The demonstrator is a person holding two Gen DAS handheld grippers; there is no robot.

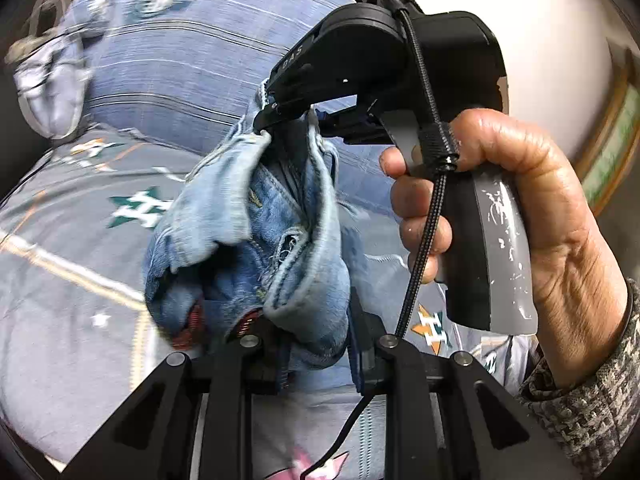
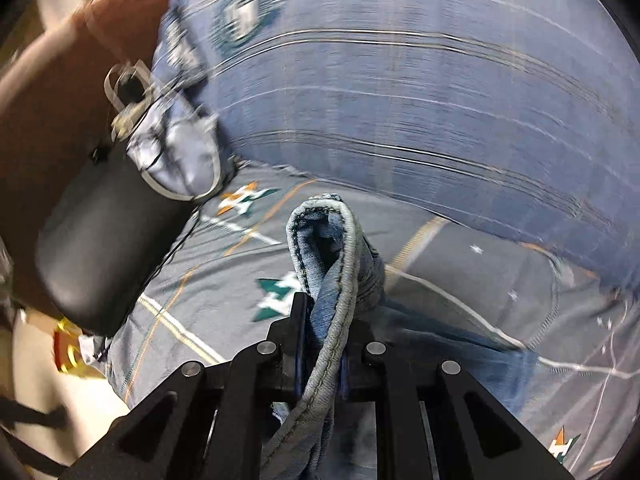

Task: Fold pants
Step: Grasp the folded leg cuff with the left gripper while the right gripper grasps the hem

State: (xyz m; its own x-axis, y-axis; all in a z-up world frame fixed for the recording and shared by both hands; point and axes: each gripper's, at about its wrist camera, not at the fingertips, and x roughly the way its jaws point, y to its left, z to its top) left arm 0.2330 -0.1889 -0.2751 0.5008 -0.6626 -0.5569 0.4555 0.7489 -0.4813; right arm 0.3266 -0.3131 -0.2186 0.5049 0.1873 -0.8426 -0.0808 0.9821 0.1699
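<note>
**Both tongs pinching pants, held off the bed**

Left wrist view: my left gripper (image 1: 316,354) is closed on bunched denim of the pants (image 1: 256,240); the right gripper (image 1: 280,114) pinches their upper edge, above the bedspread (image 1: 80,248).

Right wrist view: right gripper (image 2: 322,364) clamps a stitched hem of the pants (image 2: 328,264), over the bedspread (image 2: 460,280).

I judge this the lift-and-spread step; next, draw the grips apart, lay flat.

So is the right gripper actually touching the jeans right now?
Touching. The right wrist view shows the right gripper closed on the jeans hem.
</note>
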